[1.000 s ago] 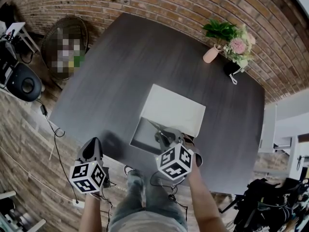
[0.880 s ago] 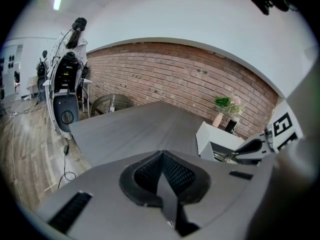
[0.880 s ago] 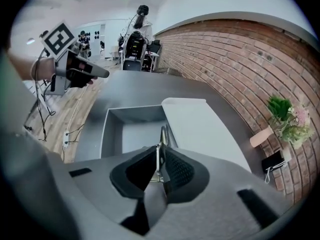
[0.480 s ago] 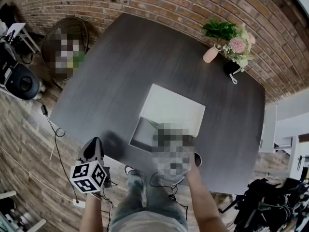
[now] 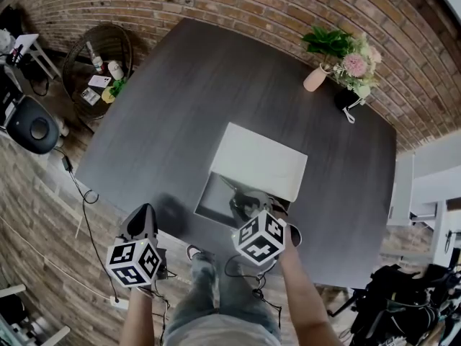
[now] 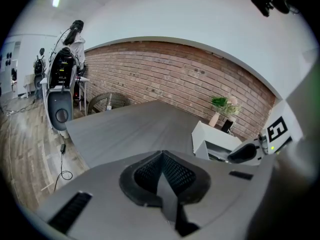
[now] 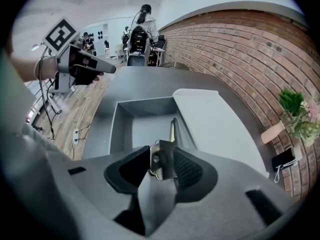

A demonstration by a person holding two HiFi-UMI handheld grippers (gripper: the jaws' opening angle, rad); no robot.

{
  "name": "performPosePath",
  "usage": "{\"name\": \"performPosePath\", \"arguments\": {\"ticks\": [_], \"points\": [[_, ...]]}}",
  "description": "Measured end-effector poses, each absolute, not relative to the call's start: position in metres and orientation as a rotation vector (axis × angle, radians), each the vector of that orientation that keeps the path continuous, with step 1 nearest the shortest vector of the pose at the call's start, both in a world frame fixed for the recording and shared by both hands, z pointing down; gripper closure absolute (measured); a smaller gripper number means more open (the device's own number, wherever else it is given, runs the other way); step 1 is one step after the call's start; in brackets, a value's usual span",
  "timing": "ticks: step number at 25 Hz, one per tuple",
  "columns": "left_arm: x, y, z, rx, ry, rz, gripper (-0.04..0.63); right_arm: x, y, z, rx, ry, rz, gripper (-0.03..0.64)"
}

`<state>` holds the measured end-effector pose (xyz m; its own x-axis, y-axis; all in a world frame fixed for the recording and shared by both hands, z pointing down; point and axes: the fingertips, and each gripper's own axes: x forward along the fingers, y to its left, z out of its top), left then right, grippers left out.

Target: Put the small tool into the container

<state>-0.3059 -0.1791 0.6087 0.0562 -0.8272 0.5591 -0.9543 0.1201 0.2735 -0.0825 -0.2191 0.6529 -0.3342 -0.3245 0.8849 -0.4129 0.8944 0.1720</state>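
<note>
Grey jaws pressed together on nothing, the left hand-held gripper hangs at the head view's lower left, off the desk. Right of it, the right hand-held gripper has just been opening its jaws above the open grey container. The small tool, with a flat silvery head and a thin shaft aimed into the box, sits between them, so the release looks begun but the drop is not done.

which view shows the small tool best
Right gripper view: the small tool stands between its jaws, which have just been opening, above the container. Head view shows only a sliver; left gripper view shows none.
</note>
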Motion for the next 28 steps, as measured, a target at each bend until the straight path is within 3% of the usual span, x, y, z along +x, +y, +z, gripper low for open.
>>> {"name": "performPosePath", "arguments": {"ticks": [19, 28], "points": [[-0.293, -0.195, 0.579, 1.811, -1.763, 0.216, 0.595, -0.081, -0.213, 0.606, 0.66, -2.086, 0.25, 0.459], [-0.266, -0.229, 0.525, 1.965, -1.743, 0.171, 0.595, -0.054, -0.233, 0.529, 0.998, -2.259, 0.278, 0.557]]}}
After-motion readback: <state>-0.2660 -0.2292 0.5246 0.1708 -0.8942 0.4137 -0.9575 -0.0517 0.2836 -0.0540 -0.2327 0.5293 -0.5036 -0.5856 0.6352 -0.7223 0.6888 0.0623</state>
